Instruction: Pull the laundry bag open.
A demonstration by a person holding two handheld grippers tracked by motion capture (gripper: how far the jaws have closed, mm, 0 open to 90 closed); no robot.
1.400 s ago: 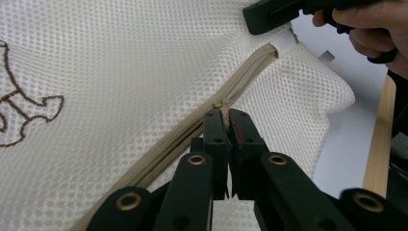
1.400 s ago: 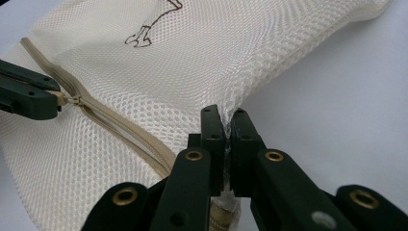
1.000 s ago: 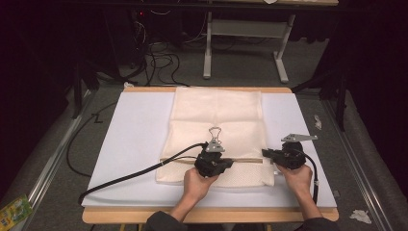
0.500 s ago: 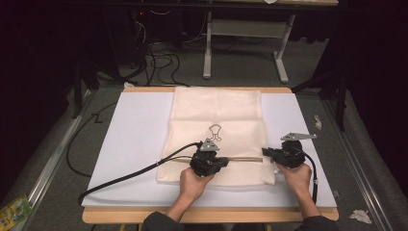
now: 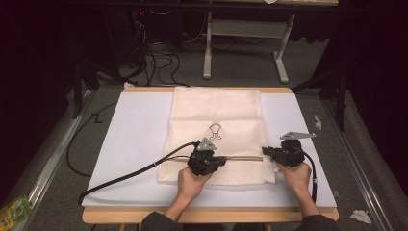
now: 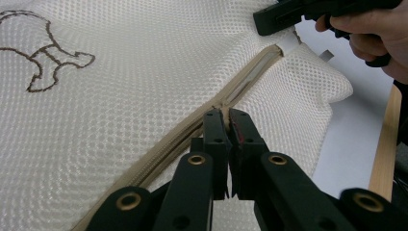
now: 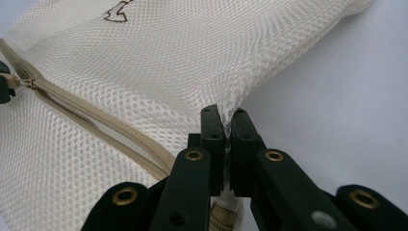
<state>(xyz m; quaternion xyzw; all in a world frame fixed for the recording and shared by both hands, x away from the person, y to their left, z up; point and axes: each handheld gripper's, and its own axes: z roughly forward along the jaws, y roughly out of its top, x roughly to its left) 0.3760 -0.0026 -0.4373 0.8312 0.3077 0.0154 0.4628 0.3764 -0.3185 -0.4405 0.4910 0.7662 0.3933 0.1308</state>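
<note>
Left gripper (image 5: 222, 161) slides leftward with zipper pull (image 6: 222, 113) clamped | right gripper (image 5: 263, 151) pinches bag edge | mesh bag (image 5: 216, 108) soft, limp; hold by the edge.

Two forearms reach in from the near edge, each hand wrapped around a tool. The left tool (image 5: 219, 161) lies level, jaws pinched together and pointing toward its partner. The right tool (image 5: 267, 152) faces it well apart, jaws likewise clamped tight, its grey plate uppermost.
</note>
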